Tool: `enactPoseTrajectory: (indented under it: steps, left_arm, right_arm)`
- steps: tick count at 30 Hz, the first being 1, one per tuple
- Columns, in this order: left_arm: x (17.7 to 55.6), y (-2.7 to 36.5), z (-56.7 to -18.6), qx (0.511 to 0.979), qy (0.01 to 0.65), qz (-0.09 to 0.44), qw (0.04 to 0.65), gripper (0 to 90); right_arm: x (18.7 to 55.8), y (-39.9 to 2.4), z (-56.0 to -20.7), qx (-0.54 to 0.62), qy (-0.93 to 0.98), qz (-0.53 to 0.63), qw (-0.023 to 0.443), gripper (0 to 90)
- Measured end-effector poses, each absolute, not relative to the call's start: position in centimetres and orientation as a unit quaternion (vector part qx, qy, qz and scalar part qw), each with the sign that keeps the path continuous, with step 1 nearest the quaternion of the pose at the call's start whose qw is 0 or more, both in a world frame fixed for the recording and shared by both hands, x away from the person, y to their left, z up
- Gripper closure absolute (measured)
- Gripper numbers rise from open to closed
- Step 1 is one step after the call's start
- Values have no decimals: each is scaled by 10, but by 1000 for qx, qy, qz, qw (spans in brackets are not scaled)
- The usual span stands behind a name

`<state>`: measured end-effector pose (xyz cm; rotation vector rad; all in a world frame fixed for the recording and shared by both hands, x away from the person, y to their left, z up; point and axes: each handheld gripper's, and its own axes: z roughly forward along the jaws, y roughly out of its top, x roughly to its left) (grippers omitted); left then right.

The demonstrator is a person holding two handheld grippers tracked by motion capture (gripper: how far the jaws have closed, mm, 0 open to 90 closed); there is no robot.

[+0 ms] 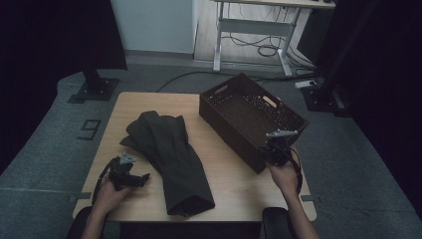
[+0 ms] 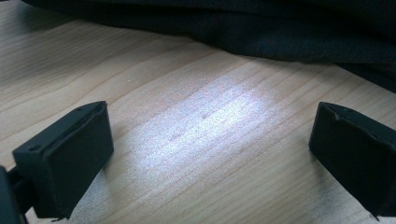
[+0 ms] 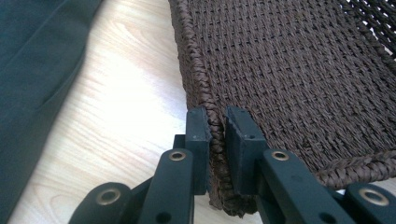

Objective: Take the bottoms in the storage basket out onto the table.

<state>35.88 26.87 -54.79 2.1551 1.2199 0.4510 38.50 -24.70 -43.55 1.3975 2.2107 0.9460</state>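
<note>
Grip: right gripper (image 3: 217, 128) is pinching the braided rim of the woven basket (image 3: 299, 70), one jaw outside the wall and one inside, at the basket's near corner in the lower centre of the right gripper view.
Basket place: in the high view the woven basket (image 1: 239, 107) is sitting in the upper right of the desk (image 1: 234, 184), angled, its near corner at the right gripper (image 1: 276, 149).
Doing it well: judging by the thin bite, the pull should be staying low and level, dragging rather than lifting, so the rim is not slipping out.
Left side: left gripper (image 2: 210, 154) is resting with jaws wide apart over bare wood, holding nothing; in the high view it (image 1: 130, 175) is lying at lower left.
Cloth: dark garment (image 1: 171, 154) is lying folded from upper left toward lower centre, just beside the basket's path.
Edges: the basket's far right corner is reaching the desk's right edge; bare wood lies open below it, toward lower centre.
</note>
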Motion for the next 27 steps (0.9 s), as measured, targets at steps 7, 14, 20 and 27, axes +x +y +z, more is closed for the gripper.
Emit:
enactPoseTrajectory:
  steps: [7,14,20,27]
  left_arm:
    - [359,269,-548,815,461,170,307,0]
    - [359,269,-548,815,461,170,307,0]
    - [359,269,-548,815,461,170,307,0]
    - [359,269,-548,815,461,170,307,0]
  right_arm:
    - [394,-254,-437,503,776,335,181,794]
    - [401,-261,-437,510,771,336,180,793]
    - [407,-268,-438,515,767,338,180,789]
    - [414,-277,-438,522,761,340,179,784]
